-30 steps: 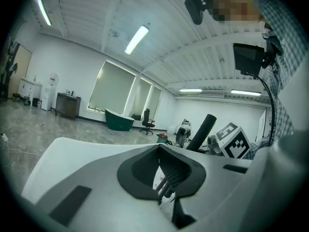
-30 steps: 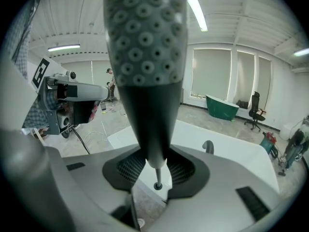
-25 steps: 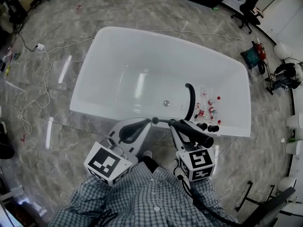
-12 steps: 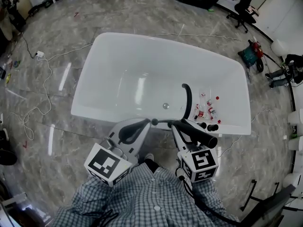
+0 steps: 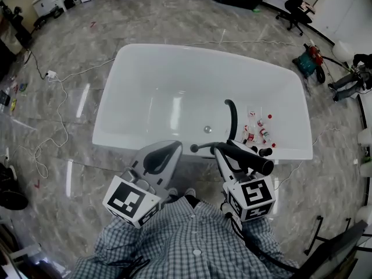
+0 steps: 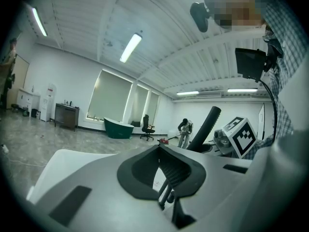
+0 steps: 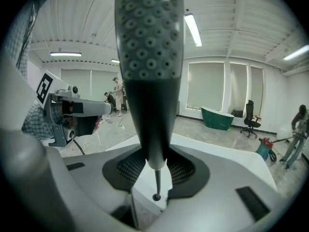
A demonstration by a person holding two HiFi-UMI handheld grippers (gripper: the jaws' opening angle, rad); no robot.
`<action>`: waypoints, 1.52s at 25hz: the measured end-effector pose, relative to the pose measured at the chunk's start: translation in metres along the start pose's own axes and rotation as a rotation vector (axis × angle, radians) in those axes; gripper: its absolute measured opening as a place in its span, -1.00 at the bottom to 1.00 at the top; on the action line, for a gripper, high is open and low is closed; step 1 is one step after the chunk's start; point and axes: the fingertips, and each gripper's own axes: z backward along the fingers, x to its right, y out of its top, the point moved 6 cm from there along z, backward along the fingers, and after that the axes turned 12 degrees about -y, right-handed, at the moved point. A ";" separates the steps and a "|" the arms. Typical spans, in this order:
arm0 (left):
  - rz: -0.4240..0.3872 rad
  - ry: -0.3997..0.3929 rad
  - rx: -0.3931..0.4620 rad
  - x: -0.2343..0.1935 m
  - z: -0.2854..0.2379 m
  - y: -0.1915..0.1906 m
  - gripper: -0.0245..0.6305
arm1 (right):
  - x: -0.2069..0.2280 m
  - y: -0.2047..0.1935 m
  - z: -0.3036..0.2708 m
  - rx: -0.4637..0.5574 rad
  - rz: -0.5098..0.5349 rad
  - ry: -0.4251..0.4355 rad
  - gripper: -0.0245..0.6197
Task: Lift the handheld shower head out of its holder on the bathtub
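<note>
Surroundings: a white bathtub stands on a marble floor. White cables trail across the floor off the tub's left end. An office chair stands well beyond its far right corner.

Contents: a drain sits low in the tub near the front wall. A cluster of small bottles lies at the right end. A black hose curves up inside the tub just left of the bottles.

Right gripper: clenched on the black shower head. The handle is pinched between the pads and the nozzle face points toward the camera. The head view places the shower head over the tub's front rim, toward its right end. No view shows the holder clearly.

Left gripper: jaws pressed together with nothing between them. It hangs just outside the front rim, left of the right gripper.
</note>
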 end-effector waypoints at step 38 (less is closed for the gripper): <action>-0.012 0.012 -0.003 0.006 0.002 -0.002 -0.92 | 0.001 0.003 0.008 0.028 0.010 0.000 -0.51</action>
